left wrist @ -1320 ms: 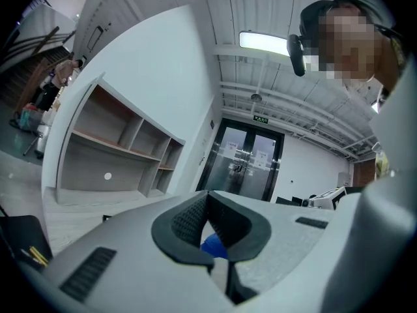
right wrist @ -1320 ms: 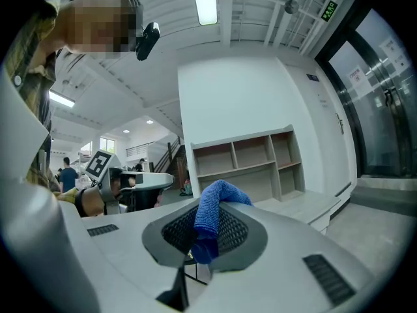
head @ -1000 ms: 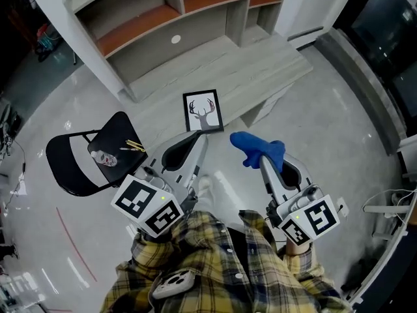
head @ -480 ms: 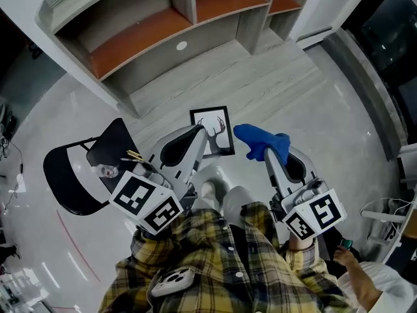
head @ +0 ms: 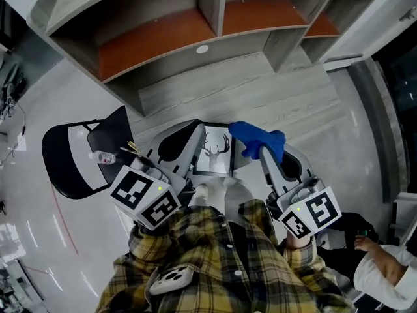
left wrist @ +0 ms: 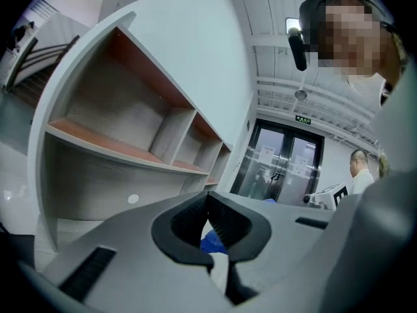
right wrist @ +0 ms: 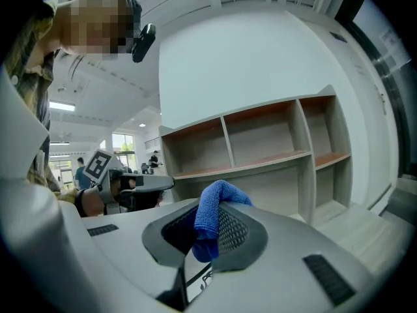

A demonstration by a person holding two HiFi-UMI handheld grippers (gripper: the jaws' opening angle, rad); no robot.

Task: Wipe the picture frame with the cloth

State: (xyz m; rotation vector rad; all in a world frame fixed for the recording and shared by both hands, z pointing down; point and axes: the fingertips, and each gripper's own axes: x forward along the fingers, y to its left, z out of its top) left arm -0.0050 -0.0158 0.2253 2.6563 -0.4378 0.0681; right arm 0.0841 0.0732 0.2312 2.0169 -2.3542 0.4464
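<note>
A black picture frame with a deer drawing lies flat on the low wooden platform, between and just under the tips of both grippers. My left gripper hangs over the frame's left edge, jaws shut with nothing in them. My right gripper is shut on a blue cloth, which bulges out over the frame's right edge. In the right gripper view the blue cloth is pinched between the jaws, and a strip of the frame shows below. The cloth also shows through the left gripper's jaw gap.
A grey shelf unit with orange boards rises just behind the platform. A black chair with a small bottle and sticks on its seat stands at the left. A person's arm shows at the lower right.
Both grippers have come forward to the platform. The frame, ahead of them a second ago, now lies between their tips. The cloth stays in the right gripper.
</note>
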